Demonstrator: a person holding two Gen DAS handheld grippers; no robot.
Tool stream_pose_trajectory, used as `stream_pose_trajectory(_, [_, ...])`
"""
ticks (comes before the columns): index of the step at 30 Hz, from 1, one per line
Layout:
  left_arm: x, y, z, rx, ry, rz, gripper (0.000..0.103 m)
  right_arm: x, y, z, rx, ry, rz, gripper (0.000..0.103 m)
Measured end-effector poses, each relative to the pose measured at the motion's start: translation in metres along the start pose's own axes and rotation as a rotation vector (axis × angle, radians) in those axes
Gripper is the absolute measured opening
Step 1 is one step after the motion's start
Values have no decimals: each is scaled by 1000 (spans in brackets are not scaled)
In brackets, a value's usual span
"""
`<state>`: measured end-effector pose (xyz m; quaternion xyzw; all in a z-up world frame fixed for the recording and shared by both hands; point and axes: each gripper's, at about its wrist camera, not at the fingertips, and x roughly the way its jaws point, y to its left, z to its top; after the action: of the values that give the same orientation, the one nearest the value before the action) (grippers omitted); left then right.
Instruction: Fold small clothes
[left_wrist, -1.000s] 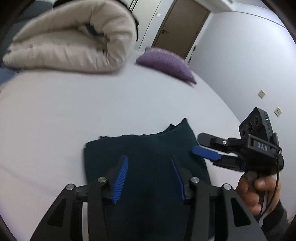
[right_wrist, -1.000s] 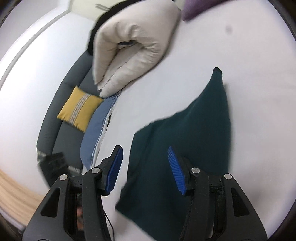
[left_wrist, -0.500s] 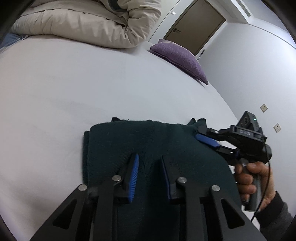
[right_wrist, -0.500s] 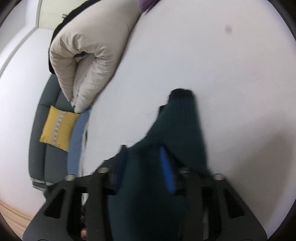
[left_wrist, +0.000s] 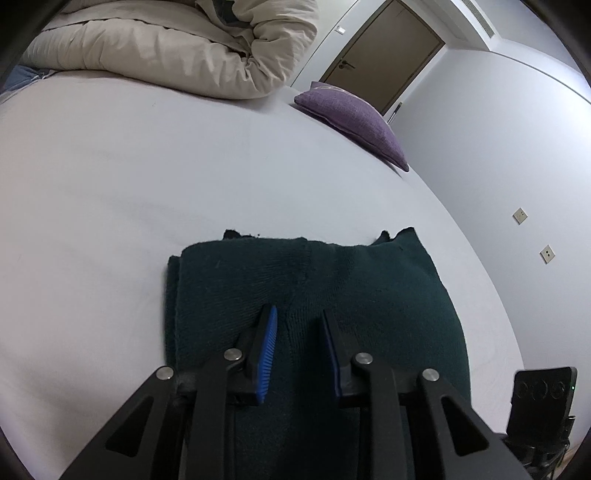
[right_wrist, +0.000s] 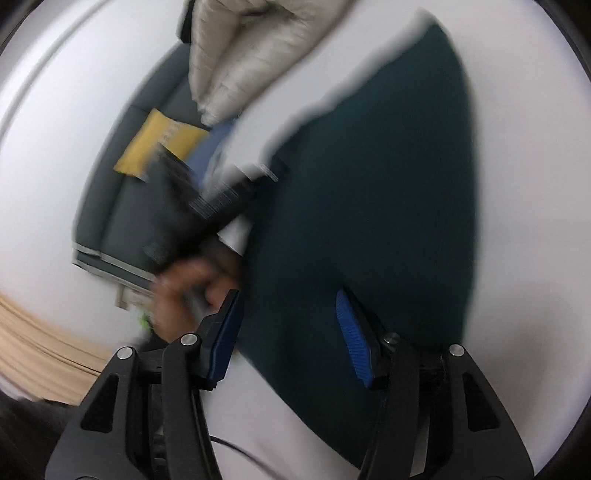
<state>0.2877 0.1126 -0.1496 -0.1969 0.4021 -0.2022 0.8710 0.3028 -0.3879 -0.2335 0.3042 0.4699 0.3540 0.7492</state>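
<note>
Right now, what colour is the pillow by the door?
Purple, a plain woven fabric; the pillow shows best in the left wrist view.

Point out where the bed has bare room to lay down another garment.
Widest free patch: white sheet between the dark green garment and the rolled beige duvet. A narrower strip runs between the garment and the purple pillow. The near edge is crowded: the left gripper is over the garment.

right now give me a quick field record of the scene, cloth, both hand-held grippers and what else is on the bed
surface: white bed
cloth: dark green knit cloth, folded, flat on the bed
left hand-held gripper: over the cloth, narrow gap, a ridge of cloth between its pads
right hand-held gripper: jaws opening, above the cloth, nothing gripped, view blurred
also on bed: rolled beige duvet, purple pillow
background: brown door
</note>
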Motion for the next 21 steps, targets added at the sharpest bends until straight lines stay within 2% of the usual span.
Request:
stream_pose_trajectory(3, [0,1,-1,-8,-1,-9,27,-19,3,-12,73,13,-1,50])
stream_pose_trajectory(4, [-1,1,-1,-11,-3,-14,27,-34,6,-25,77,7,19,52])
stream_pose_trajectory(6, [-1,1,-1,-13,-5,-19,27,-39,20,-34,49,9,70,52])
stream_pose_trajectory(9, [0,0,-2,-9,-9,-22,27,-18,12,-48,16,72,-24,56])
stream_pose_trajectory(11, [0,0,-2,-11,-9,-24,27,-12,14,-47,-13,39,-5,56])
stream_pose_trajectory(13, [0,1,-2,-17,-9,-30,26,-13,23,-46,-44,67,-48,56])
stream_pose_trajectory(16, [-12,9,5,-105,17,-79,27,-23,41,-41,-55,79,-108,56])
stream_pose_trajectory(17, [-24,10,6,-130,11,-75,37,-29,46,-39,-64,62,-98,58])
stream_pose_trajectory(18, [-39,11,5,-143,-19,-71,55,-40,51,-35,-85,33,-92,58])
stream_pose_trajectory(19, [-53,12,3,-147,-53,-59,65,-50,53,-31,-104,3,-103,60])
stream_pose_trajectory(20, [-68,14,0,-154,-83,-33,78,-56,50,-26,-100,-19,-121,67])
stream_pose_trajectory(21, [-77,17,-2,-167,-88,-15,79,-69,42,-21,-83,-33,-129,74])
